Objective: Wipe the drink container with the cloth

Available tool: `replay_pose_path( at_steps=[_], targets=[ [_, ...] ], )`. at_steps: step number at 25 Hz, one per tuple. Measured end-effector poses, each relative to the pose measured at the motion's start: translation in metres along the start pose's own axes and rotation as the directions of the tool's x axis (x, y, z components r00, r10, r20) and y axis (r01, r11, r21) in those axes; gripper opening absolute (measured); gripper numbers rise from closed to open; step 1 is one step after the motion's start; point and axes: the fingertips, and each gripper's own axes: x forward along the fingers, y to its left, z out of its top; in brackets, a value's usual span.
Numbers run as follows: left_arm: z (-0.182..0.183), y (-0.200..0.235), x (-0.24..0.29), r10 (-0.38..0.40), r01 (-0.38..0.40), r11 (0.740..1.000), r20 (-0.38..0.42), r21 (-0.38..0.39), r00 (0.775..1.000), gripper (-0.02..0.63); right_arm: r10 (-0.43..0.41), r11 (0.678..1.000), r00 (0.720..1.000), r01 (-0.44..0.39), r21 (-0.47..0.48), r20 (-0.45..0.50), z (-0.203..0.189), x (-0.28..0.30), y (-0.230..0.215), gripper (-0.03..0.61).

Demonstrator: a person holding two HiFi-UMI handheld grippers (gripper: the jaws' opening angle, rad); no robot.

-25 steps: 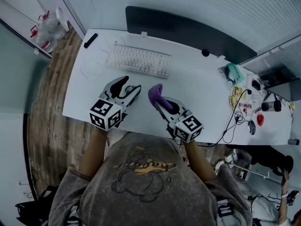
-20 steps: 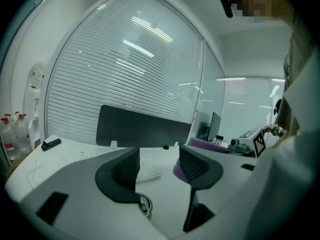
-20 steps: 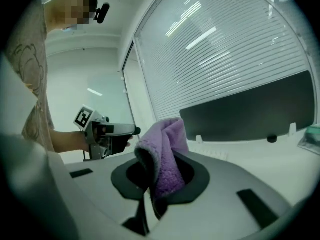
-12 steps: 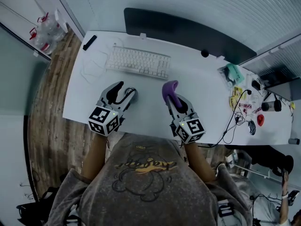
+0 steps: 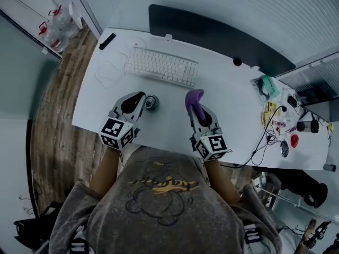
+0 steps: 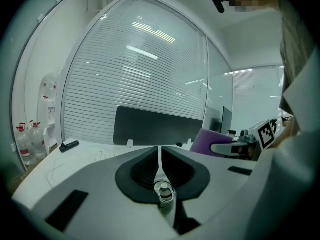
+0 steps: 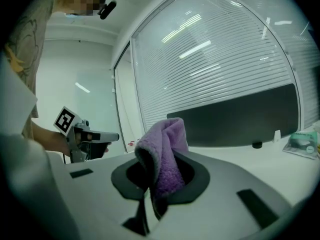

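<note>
The drink container, a small metal can (image 5: 151, 102), stands on the white desk (image 5: 106, 89). It is just right of my left gripper's (image 5: 139, 97) tips, outside them. That gripper's jaws have just been closing and now meet in a thin line, with nothing between them in the left gripper view (image 6: 160, 156). My right gripper (image 5: 195, 103) is shut on a purple cloth (image 5: 194, 98) that sticks up out of its jaws (image 7: 162, 154), a short way right of the can. The can does not show in either gripper view.
A white keyboard (image 5: 161, 66) lies beyond the can, and a dark monitor (image 5: 212, 36) behind it. A black marker-like object (image 5: 107, 41) lies at the far left corner. Cables and small clutter (image 5: 275, 115) fill the right end. Water bottles (image 5: 55, 23) stand on the floor at left.
The left jaws, wide open with the can between them, have shut, and the can now stands outside at their right. The right gripper swung from leaning left to pointing straight ahead.
</note>
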Motion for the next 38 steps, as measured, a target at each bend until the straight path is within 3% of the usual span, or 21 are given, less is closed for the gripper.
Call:
replay_pose_path(
  at_steps=[10, 38],
  targets=[
    [-0.018, 0.015, 0.0, 0.068, -0.068, 0.998, 0.002, -0.015, 0.998, 0.031, 0.004, 1.0, 1.0, -0.004, 0.008, -0.011, -0.012, 0.005, 0.005, 0.054],
    [-0.025, 0.011, -0.002, 0.084, -0.084, 0.995, 0.001, -0.054, 0.996, 0.031, -0.024, 1.0, 1.0, 0.024, 0.01, 0.003, -0.01, 0.004, -0.005, 0.051]
  ],
)
